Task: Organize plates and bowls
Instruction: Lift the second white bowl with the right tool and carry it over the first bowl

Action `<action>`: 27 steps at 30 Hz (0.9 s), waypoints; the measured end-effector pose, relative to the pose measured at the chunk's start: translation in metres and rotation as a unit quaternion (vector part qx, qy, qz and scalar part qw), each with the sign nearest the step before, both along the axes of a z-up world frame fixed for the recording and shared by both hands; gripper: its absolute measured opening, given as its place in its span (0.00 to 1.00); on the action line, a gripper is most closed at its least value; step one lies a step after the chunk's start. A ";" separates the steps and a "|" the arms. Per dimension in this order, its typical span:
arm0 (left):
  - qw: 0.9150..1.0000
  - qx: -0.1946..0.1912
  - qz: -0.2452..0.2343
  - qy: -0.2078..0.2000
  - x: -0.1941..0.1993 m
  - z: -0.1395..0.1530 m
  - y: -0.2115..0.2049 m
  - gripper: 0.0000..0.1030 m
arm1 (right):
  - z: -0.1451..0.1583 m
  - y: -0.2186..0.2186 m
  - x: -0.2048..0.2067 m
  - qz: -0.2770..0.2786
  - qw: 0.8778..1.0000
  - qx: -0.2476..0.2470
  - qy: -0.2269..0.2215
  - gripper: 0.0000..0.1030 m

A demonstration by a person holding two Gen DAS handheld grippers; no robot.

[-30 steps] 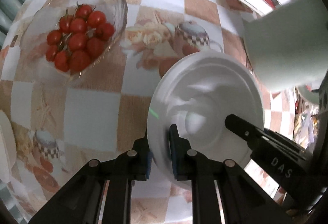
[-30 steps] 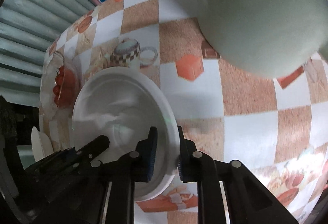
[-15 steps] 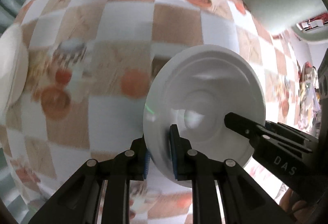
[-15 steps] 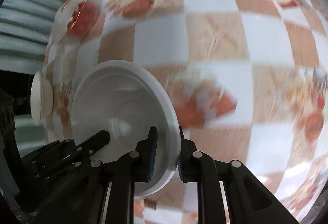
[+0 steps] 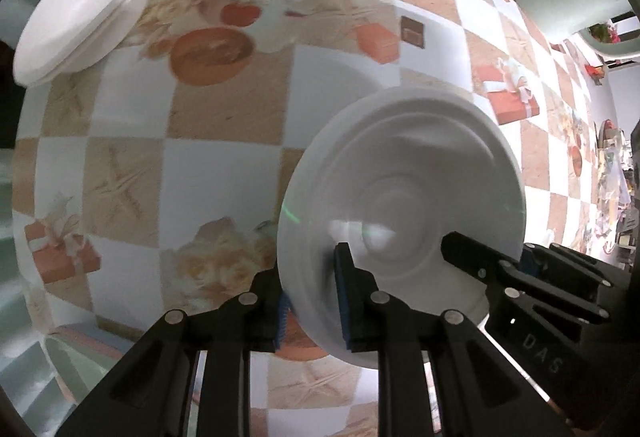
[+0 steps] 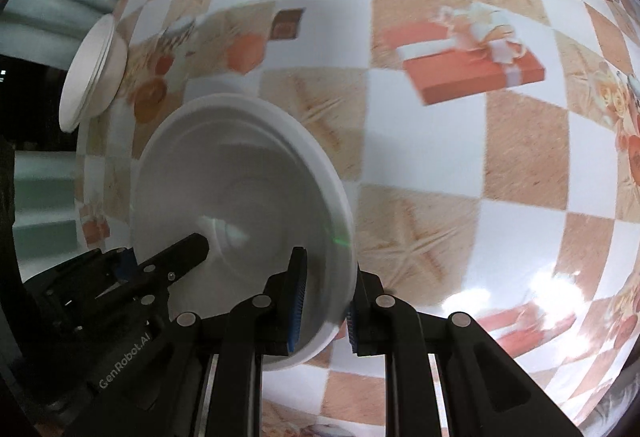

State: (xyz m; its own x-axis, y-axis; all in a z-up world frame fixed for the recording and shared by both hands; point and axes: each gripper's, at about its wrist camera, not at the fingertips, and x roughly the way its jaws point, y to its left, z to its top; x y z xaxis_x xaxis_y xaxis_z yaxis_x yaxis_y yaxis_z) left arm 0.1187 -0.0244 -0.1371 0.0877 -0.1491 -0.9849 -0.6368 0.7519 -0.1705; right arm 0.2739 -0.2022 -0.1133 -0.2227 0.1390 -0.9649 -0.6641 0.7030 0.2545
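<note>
Left wrist view
Plate held: a white plate (image 5: 400,213) sat low and right of centre in the frame, carried clear above the checked tablecloth (image 5: 224,173), its face turned toward the camera.
Why held so: it was gripped by opposite edges, one tool per side, which I judge kept so wide and shallow a thing level while it was carried.
Left gripper (image 5: 312,301): jaws nearly together and clamped on the plate's lower-left rim, one blue pad behind the rim and one on its face.
Right gripper, seen here (image 5: 476,261): it reached in from the lower right, one finger lying across the plate's face.
Stack: more white plates (image 5: 88,1) lay piled at the upper left, well apart from the carried one; likely where it belongs.

Right wrist view
Plate held: the same plate (image 6: 240,205) filled the lower left of the frame, still off the cloth (image 6: 420,165).
Right gripper (image 6: 324,305): jaws nearly closed, pinching the plate's lower-right rim between blue pads.
Left gripper, seen here (image 6: 176,257): it came in from the lower left, a finger on the plate's face.
Stack: the pile (image 6: 94,69) showed at the left edge, apart from the plate.
</note>
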 end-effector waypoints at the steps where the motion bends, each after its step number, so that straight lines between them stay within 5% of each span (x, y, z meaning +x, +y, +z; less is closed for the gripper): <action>1: 1.000 -0.001 0.004 0.000 0.005 -0.002 0.015 0.20 | 0.000 0.002 -0.003 0.001 1.000 -0.001 0.000 0.20; 17: 0.999 0.008 0.048 -0.004 -0.070 0.005 0.078 0.21 | 0.011 0.044 -0.044 0.047 0.999 -0.008 -0.013 0.20; 27: 0.999 0.014 0.041 -0.008 -0.068 0.003 0.087 0.21 | 0.012 0.047 -0.046 0.051 0.998 -0.016 -0.023 0.20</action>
State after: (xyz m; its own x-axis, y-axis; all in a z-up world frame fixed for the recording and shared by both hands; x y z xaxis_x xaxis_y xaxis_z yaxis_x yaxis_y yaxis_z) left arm 0.0508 0.0621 -0.1344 0.1142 -0.1136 -0.9869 -0.6938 0.7019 -0.1611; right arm 0.2280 -0.1553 -0.1015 -0.1888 0.0862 -0.9782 -0.7432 0.6386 0.1997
